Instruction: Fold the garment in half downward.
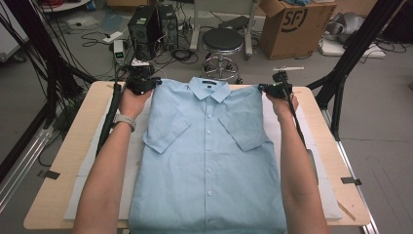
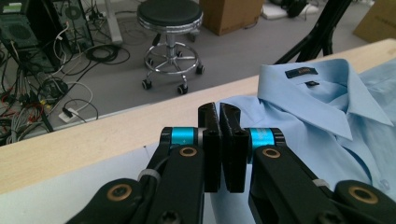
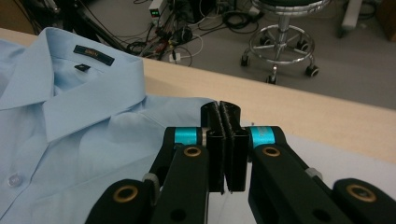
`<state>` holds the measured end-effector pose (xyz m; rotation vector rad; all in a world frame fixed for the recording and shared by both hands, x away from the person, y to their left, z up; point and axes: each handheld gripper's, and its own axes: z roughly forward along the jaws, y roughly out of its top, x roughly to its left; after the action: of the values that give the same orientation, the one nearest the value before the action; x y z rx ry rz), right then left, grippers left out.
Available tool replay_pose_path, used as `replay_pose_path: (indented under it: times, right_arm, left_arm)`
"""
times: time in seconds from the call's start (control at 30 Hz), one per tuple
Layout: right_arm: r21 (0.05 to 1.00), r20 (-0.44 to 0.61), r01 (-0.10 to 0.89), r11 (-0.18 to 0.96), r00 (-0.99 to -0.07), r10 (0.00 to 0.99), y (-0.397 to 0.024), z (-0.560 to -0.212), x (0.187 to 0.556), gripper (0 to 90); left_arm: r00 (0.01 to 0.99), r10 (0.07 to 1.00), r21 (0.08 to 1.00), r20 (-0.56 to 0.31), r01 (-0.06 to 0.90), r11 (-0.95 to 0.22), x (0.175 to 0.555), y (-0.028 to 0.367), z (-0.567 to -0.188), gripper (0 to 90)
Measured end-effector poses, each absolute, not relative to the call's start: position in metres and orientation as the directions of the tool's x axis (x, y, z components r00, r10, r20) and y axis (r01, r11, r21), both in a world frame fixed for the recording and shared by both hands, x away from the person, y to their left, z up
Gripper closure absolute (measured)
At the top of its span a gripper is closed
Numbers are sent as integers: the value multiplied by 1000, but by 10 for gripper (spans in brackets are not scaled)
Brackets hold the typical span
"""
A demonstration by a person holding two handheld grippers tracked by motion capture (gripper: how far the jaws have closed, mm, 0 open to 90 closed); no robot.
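Shirt (image 1: 209,165) hem cut off | left tool (image 1: 155,82), right tool (image 1: 261,88) clamped on shoulders

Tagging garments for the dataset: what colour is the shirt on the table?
Plain light blue shirt, with white buttons and a dark neck label; high view shows it best.

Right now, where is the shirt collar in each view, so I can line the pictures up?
High view: the shirt collar sits top centre, at the table's far edge, between the two grippers.
Left gripper view: the collar is at upper right, right of the shut jaws.
Right gripper view: the collar is at upper left, left of the shut jaws.
Shared landmark: the black round stool beyond the table.
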<state>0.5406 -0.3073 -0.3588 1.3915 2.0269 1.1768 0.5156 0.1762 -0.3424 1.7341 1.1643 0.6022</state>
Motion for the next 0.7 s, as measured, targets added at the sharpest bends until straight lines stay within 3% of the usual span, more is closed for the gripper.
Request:
replay_pose_path:
  times: [0.53, 0.7]
  right_arm:
    - [898, 77, 420, 129, -438, 896, -309, -274, 526, 892]
    - [916, 60, 379, 130, -451, 890, -309, -251, 527, 892]
  left_arm:
    - [449, 894, 915, -4, 363, -178, 522, 165, -254, 881]
    - [423, 903, 943, -74, 325, -75, 526, 176, -246, 881]
